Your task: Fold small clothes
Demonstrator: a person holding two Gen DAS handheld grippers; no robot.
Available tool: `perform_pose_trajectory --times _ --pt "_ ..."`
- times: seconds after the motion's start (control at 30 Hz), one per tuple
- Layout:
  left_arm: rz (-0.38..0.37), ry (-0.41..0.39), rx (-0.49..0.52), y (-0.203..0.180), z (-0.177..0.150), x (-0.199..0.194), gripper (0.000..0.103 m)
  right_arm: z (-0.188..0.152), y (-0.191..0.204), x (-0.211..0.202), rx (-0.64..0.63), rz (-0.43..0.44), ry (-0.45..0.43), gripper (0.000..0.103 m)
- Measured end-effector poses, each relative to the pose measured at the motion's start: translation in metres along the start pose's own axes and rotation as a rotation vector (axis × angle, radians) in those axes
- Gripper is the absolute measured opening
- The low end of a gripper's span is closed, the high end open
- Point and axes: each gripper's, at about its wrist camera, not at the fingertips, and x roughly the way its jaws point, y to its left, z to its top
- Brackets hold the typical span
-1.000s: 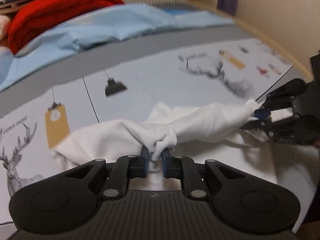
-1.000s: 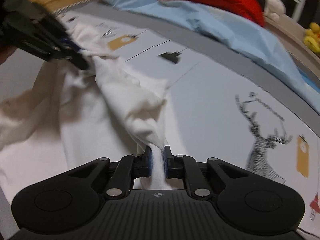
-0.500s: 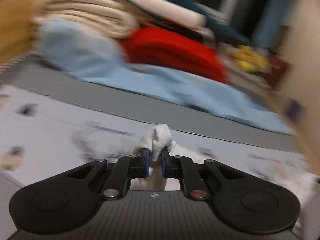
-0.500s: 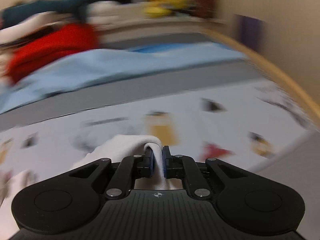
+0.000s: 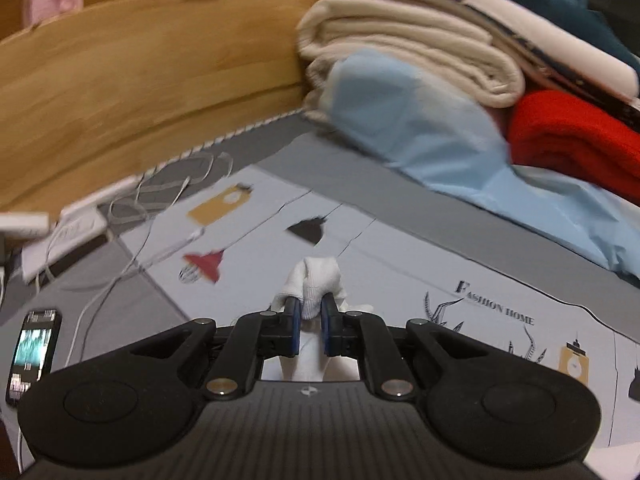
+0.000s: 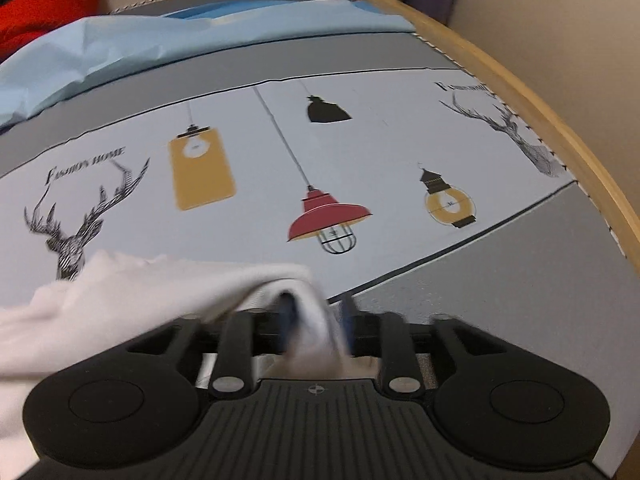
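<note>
The left gripper is seen with its jaws clamped on a bunched fold of the white garment, which sticks up past the blue pads and points away from the camera. In the right wrist view the right gripper has its jaws opening, with cloth of the same garment draped between them; its long axis runs off to the left edge. Beneath lies the printed bedspread. Farther off are a phone, cables, a light blue sheet, a red blanket and the wooden bed frame.
</note>
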Motion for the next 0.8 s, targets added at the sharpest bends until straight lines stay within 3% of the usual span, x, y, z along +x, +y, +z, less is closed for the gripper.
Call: perform_pose_trajectory --times 0.07,0.17,0.3,0.37,0.47,0.6,0.67,0.8 --pt "0.005 0.068 -0.011 -0.003 -0.002 0.004 0.014 0.0 0.005 -0.004 -0.023 -0.004 0.003 0.048" --pt "-0.037 0.12 0.036 -0.018 -0.011 0.002 0.027 0.003 0.01 -0.013 -0.028 -0.03 0.009 0.048" --pt "-0.065 0.015 0.124 -0.052 -0.012 -0.032 0.055 0.008 0.009 -0.026 0.05 -0.044 -0.009 0.048" --pt "-0.104 -0.04 0.145 -0.07 -0.014 -0.05 0.058 0.01 0.009 -0.036 0.091 -0.07 -0.051 0.049" --pt "-0.267 -0.054 0.196 -0.105 -0.024 -0.063 0.059 0.013 0.008 -0.05 0.146 -0.115 -0.152 0.051" --pt "-0.52 0.041 0.314 -0.155 -0.056 -0.068 0.06 0.014 0.02 -0.054 0.145 -0.008 -0.246 0.059" --pt "-0.61 0.099 0.387 -0.183 -0.08 -0.071 0.062 0.012 0.035 -0.043 0.079 0.1 -0.228 0.062" --pt "-0.7 0.181 0.485 -0.225 -0.12 -0.072 0.08 0.001 0.066 -0.018 -0.044 0.216 -0.127 0.064"
